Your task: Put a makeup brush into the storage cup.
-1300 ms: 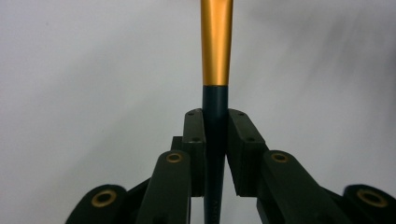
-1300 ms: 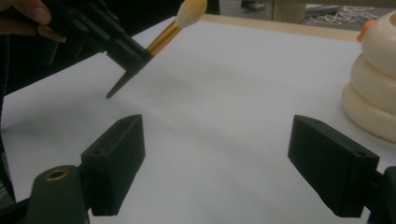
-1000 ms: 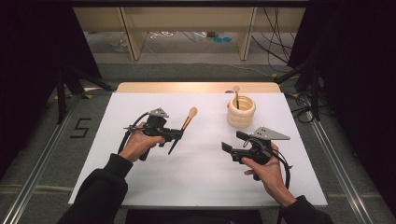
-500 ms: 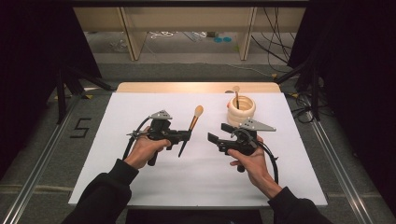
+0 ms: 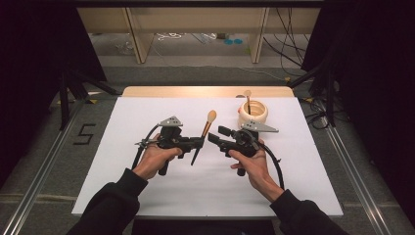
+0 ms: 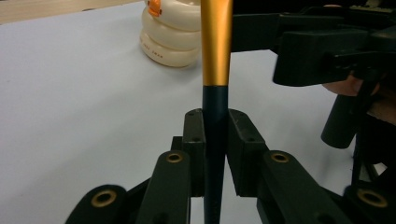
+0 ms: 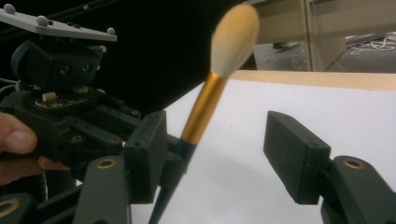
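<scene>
A makeup brush (image 5: 207, 128) with a dark handle, gold ferrule and cream bristles stands tilted above the white table. My left gripper (image 5: 200, 142) is shut on its dark handle (image 6: 215, 126), bristles up. My right gripper (image 5: 215, 135) faces it from the right. In the right gripper view the brush (image 7: 205, 107) stands between my right gripper's (image 7: 222, 144) jaws, close to the left pad (image 7: 152, 140) and well apart from the right one. Those jaws have just been closing, and no pad presses on the brush.
A cream ringed holder (image 5: 253, 114) stands at the back right of the white sheet (image 5: 122, 186), with a second brush (image 5: 248, 98) upright in it. The holder (image 6: 170, 32) sits just behind my right hand. Black drapes and stands flank the table.
Both hands have come together toward the table's middle. The right gripper has moved left up to the brush and its jaws have narrowed. The left keeps its hold on the brush.
</scene>
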{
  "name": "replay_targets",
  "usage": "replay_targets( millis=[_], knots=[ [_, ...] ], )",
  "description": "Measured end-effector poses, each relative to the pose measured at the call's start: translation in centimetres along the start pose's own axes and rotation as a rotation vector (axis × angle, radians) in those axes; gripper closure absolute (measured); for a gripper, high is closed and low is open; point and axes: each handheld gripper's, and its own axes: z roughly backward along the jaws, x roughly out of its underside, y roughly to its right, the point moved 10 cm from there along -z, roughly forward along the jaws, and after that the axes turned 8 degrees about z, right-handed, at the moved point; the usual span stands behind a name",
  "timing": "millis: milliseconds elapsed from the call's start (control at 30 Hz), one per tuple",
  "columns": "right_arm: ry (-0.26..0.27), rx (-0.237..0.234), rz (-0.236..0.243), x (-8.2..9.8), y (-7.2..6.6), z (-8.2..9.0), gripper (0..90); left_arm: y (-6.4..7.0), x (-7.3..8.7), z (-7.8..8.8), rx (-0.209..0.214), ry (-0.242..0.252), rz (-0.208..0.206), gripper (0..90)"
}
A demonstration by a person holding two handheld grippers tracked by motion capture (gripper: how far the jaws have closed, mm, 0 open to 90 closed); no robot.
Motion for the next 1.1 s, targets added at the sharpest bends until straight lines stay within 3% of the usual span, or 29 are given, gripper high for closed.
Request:
replay_targets(
  millis=[567, 1100],
  knots=[
    [0.016, -0.066, -0.098, -0.1, -0.6, -1.7, 61.4, 0.8, -0.5, 0.0, 0.02, 0.03, 0.005, 78.4],
    [0.031, -0.1, -0.137, -0.4, -0.8, -1.9, 75.3, 0.9, -0.7, -0.1, 0.023, 0.045, 0.001, 78.4]
  ],
)
